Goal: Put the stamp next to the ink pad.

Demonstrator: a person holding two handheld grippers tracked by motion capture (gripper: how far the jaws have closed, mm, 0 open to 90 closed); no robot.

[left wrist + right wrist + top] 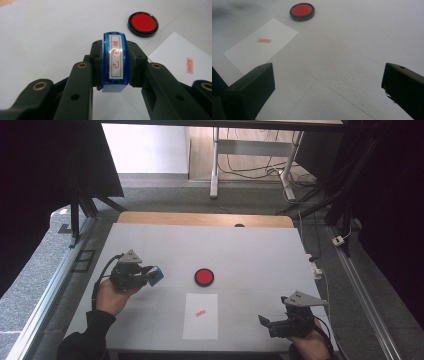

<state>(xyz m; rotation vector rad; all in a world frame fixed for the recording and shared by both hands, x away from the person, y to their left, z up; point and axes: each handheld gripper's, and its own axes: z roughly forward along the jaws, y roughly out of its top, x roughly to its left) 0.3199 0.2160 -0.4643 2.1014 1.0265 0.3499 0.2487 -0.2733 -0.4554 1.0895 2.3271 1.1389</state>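
My left gripper (150, 276) (115, 62) is shut on a blue stamp (156, 275) (115, 63) with red characters on its white label, held over the left part of the table. A round red ink pad (204, 277) (143, 24) (302, 11) in a black case lies at the table's middle, to the right of the stamp. Nearer me lies a white sheet of paper (201, 316) (175, 57) (260, 47) carrying one red stamped mark (200, 313) (190, 65) (264, 40). My right gripper (266, 322) (328, 82) is open at the front right, with nothing between its jaws.
The white table top (250, 255) has a wooden strip (205, 219) along its far edge. Beyond stand a desk frame with cables (255, 170) and dark curtains at both sides. Metal rails (360, 290) run beside the table.
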